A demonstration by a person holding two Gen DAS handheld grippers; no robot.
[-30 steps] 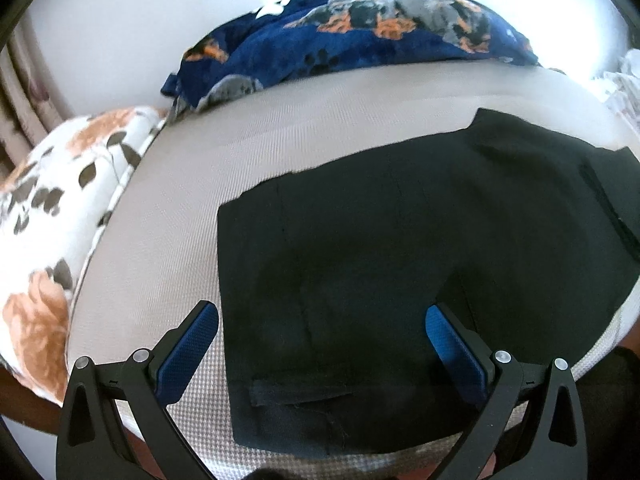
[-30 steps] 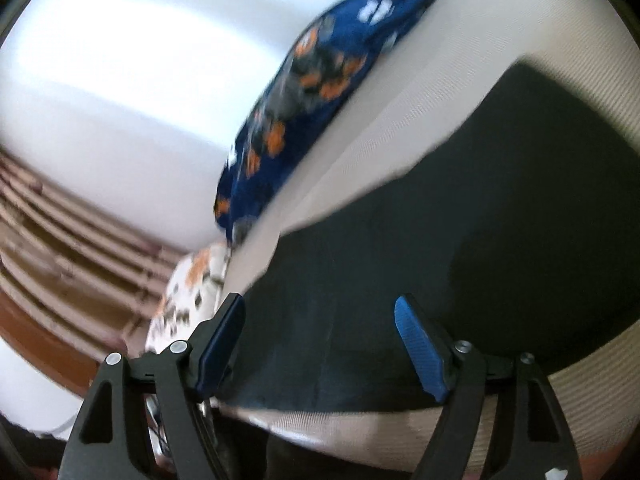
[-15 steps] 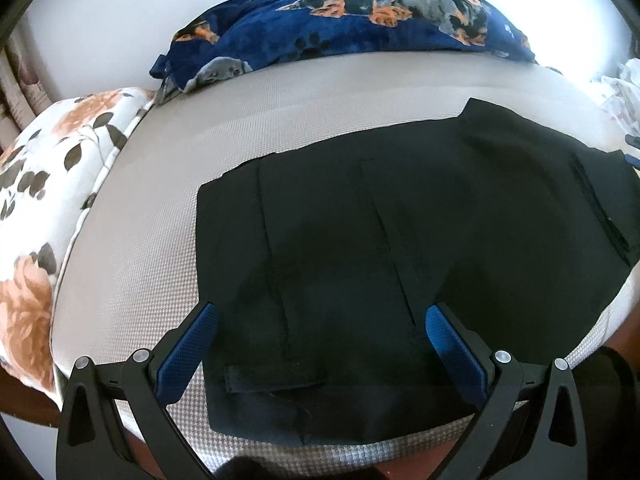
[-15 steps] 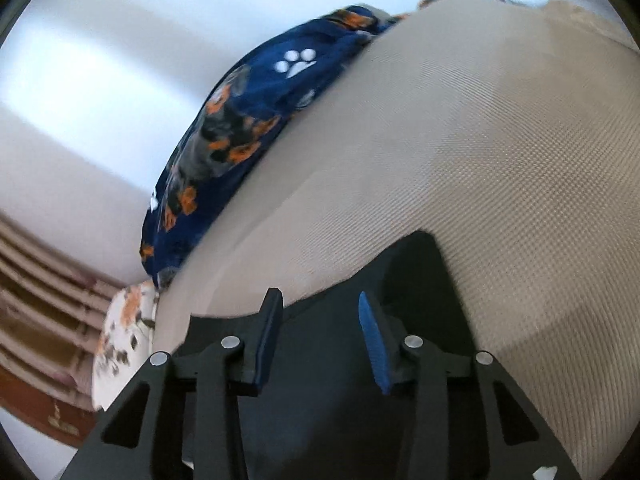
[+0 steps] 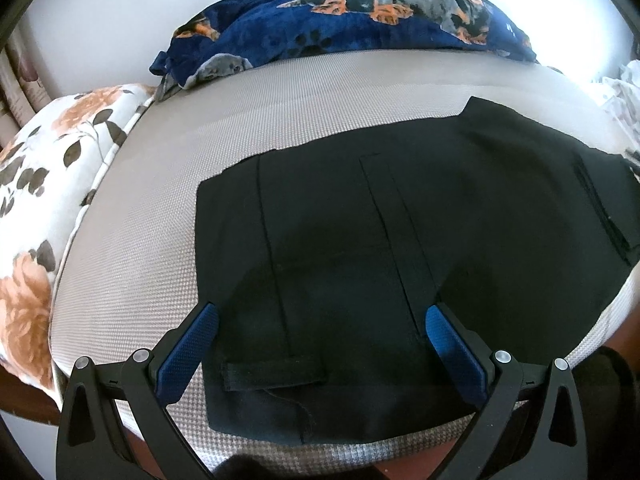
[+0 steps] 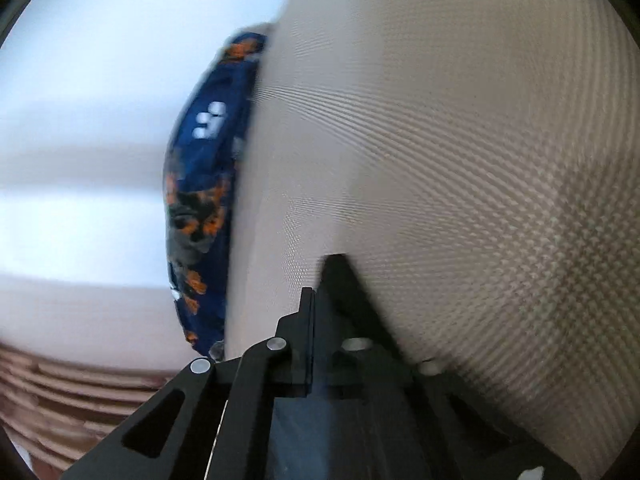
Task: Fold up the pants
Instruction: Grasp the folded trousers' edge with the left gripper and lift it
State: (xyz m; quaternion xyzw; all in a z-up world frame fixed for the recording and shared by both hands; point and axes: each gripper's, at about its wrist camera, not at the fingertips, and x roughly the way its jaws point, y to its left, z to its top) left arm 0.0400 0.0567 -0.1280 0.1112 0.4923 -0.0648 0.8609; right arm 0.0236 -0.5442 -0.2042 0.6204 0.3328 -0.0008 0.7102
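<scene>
Black pants (image 5: 400, 248), long axis along the bed's (image 5: 140, 240) near edge; my right claw (image 6: 320, 300) closing on their far-corner fabric, left claw (image 5: 320, 344) open above.

The left gripper (image 5: 320, 336) has two matte black plastic arms with long cut-out slots, round silver screws at the joints, and blue textured pads (image 5: 188, 354) on the inner faces of its fingers. The right gripper (image 6: 316, 300) is built of the same black plastic, with silver screws and slotted arms.
</scene>
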